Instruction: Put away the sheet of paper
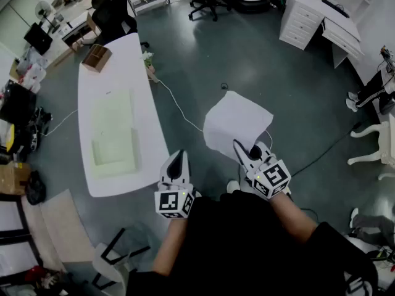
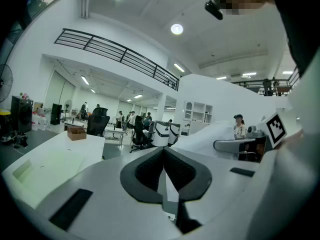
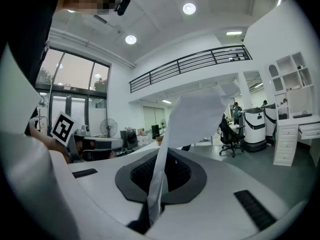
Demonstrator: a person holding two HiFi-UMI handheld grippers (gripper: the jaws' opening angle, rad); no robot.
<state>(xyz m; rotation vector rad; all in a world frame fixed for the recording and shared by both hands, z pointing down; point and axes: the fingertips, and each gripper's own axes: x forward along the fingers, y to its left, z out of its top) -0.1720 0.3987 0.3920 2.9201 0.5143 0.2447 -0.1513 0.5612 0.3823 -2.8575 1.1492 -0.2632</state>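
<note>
Carrying step judged in hand. Sheet of paper [image 1: 237,121] pinched by near edge in fingers of right gripper [image 1: 241,148], held aloft over floor, right of desk [image 1: 120,60]. Left gripper [image 1: 178,158] fingers clenched, nothing held. Sheet thin, white, limp, corner curled. Next: leftward carry to rounded white desk likely needed.

The sheet of paper [image 1: 236,123] is thin, matt white — softly creased. The tabletop [image 1: 120,66] is smooth white, the floor [image 1: 247,60] smooth grey with a dull sheen.
</note>
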